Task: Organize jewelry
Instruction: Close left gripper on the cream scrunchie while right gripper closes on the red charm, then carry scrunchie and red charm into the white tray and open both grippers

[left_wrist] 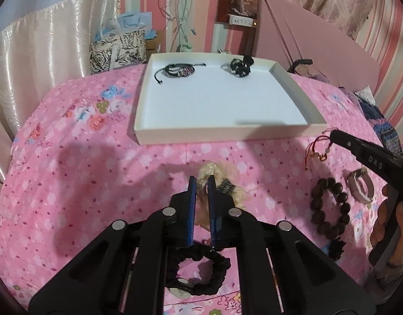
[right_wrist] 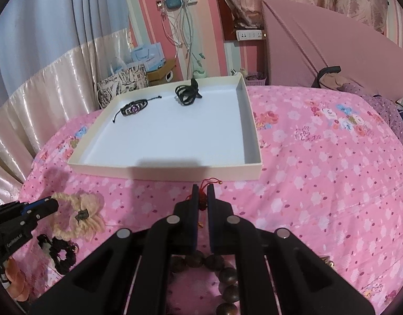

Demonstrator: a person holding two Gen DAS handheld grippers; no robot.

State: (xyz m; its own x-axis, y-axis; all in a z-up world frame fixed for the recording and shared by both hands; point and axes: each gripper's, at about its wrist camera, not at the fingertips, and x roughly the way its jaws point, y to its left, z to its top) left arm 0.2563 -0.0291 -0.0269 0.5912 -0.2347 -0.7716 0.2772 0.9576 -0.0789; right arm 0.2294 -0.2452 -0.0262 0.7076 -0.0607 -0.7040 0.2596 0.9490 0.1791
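Both hands have something pinched above the bed. The left gripper has its fingers closed on a cream scrunchie, fluffy and bunched, with most of it hanging loose beside and below the pads. The right gripper is clamped on a red cord bracelet; only a thin knot sits between the fingers, and in the left view its tassels and small beads dangle off the tip.

The tray lies just beyond both grippers, its near wall facing them. A braided bracelet and a black hair tie already rest at its far end; the near floor is bare.

Still on the bedspread: a wooden bead bracelet, a black scrunchie under the left gripper, and a band near the right one.

What worries me is the red cord. The hold is on so little material that a quick swing could let it slip out short of the tray, or its hanging ends could snag the near wall. The scrunchie's loose bulk could also catch that wall if carried low. And with both grippers heading to the same tray, side by side, they could bump each other.
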